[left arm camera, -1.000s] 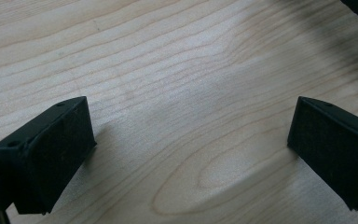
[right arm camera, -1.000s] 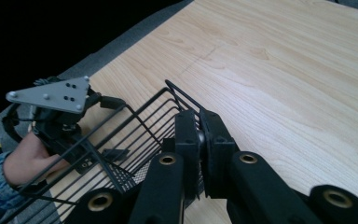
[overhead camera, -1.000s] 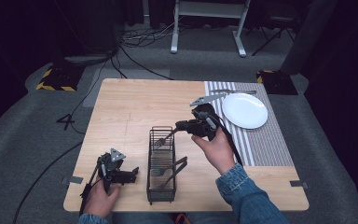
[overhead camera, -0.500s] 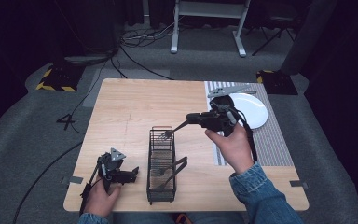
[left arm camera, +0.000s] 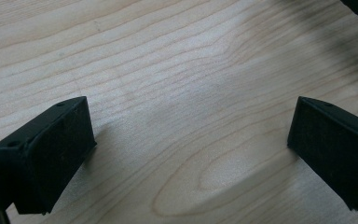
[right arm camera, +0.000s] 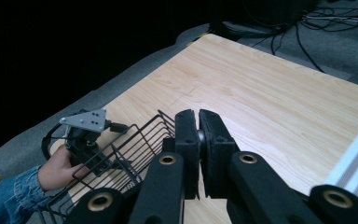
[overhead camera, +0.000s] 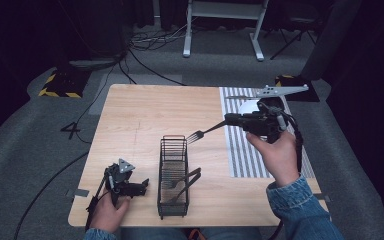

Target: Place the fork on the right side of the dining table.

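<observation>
A slim metal fork (overhead camera: 203, 133) hung level in the air above the table (overhead camera: 145, 115), tines toward the black wire rack (overhead camera: 174, 176) — its handle clamped in the right gripper (overhead camera: 228, 121), jaws pressed together. Two more forks (overhead camera: 181, 182) lay in the rack. The left gripper (overhead camera: 144, 185) rested beside it, jaws wide apart — nothing between them.

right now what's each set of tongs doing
Left tongs: open, holding nothing, low over the table.
Right tongs: closed on a fork, held above the wire rack.
</observation>
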Available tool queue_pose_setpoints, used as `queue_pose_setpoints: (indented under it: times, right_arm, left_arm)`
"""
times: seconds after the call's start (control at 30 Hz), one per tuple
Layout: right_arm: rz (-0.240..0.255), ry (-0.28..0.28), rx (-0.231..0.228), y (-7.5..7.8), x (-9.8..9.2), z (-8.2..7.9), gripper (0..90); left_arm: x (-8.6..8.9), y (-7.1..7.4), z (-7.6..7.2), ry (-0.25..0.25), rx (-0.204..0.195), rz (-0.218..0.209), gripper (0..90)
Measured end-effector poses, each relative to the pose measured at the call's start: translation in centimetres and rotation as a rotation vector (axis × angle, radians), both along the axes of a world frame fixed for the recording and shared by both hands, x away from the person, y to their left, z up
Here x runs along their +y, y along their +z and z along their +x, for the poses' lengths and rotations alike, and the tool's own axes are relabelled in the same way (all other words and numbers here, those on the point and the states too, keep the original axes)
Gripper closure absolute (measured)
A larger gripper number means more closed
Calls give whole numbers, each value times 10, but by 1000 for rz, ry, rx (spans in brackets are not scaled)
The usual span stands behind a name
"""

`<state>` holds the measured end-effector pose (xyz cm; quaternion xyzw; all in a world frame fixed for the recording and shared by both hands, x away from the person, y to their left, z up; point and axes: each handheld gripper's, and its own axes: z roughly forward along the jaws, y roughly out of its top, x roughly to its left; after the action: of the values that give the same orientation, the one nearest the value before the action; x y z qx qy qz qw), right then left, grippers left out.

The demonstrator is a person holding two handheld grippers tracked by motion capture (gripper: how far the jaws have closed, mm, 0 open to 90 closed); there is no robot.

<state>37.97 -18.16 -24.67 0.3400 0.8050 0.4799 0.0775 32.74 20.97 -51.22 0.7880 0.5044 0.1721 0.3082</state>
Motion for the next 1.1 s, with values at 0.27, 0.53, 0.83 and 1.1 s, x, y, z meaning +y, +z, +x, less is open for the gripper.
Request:
queue_pose_setpoints:
  times: [0.27, 0.53, 0.83, 1.1]
  right_arm:
    - [17, -50, 3, 4, -26, 6, 861]
    - [1, -121, 18, 2, -50, 14, 861]
    - [-41, -223, 27, -7, -80, 26, 861]
    - [-46, -276, 54, -17, -101, 36, 861]
  left_arm:
    - [0, 0, 0, -1, 0, 1, 4]
    - [0, 0, 0, 0, 0, 2, 4]
    - [0, 0, 0, 0, 0, 2, 5]
    - [0, 0, 0, 0, 0, 1, 4]
